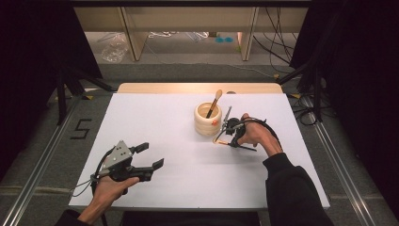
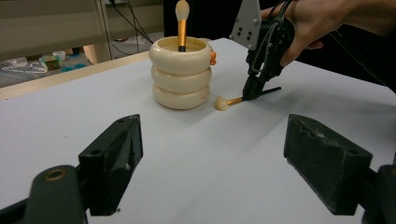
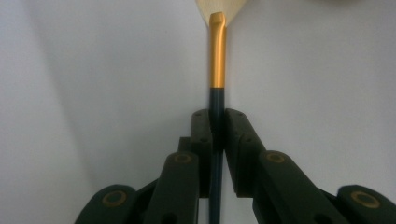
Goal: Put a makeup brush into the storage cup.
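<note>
A cream ringed holder [image 1: 207,120] [image 2: 181,74] stands mid-table with one gold-handled makeup brush [image 1: 214,102] [image 2: 181,25] upright in it. A second brush [image 2: 223,102] [image 3: 217,56] lies on the white table just right of the holder, its pale head toward the holder. My right gripper [image 1: 230,135] [image 2: 251,92] [image 3: 217,135] is shut on this brush's dark handle, tips down at the table. My left gripper [image 1: 151,155] [image 2: 212,158] hovers open at the near left, nothing between its jaws, pointing toward the holder.
The white table [image 1: 155,117] has a wooden strip along its far edge. Black cables trail on the floor at the right. Metal rails run along both sides of the table, and a shelf frame stands beyond it.
</note>
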### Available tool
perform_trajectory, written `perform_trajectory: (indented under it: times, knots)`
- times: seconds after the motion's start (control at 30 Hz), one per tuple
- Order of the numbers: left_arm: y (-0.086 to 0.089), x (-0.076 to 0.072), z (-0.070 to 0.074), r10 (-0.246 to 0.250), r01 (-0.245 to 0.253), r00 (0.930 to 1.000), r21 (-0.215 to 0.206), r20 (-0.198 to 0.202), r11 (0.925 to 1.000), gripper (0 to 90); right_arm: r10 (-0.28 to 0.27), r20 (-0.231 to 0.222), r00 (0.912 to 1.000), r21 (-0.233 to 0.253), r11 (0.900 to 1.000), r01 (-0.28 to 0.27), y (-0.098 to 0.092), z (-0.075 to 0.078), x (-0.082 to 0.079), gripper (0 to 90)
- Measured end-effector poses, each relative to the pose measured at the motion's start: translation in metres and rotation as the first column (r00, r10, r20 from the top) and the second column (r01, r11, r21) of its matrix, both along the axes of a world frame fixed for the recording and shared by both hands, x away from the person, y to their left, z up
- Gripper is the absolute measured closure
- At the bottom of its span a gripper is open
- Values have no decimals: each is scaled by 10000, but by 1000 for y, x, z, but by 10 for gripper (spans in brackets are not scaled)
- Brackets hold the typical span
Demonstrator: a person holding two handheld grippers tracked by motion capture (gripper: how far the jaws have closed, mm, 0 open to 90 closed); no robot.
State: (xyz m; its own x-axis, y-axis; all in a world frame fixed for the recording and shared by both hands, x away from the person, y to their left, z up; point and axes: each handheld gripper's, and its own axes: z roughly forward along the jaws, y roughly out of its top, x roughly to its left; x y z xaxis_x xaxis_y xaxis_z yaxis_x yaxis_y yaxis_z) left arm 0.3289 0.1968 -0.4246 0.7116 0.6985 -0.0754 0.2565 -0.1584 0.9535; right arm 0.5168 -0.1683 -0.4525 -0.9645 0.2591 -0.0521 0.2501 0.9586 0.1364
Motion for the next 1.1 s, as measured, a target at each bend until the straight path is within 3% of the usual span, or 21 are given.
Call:
perform_trajectory:
  times: [0.63,0.93,1.03,1.1]
  knots:
    - [1,0,1,49,-49,10000,-22,58,10000,207,-173,39,9998,-66,9998,173,0,2,-2,834]
    - [1,0,0,89,-89,10000,-67,2,9999,207,-228,303,9993,505,9985,213,-5,15,-5,834]
    - [0,0,0,88,-88,10000,-84,-15,9999,207,-547,236,9982,994,9937,521,-6,21,-9,834]
    - [1,0,0,86,-86,10000,-65,8,9999,206,-450,262,9986,1371,9897,410,-8,25,-9,834]
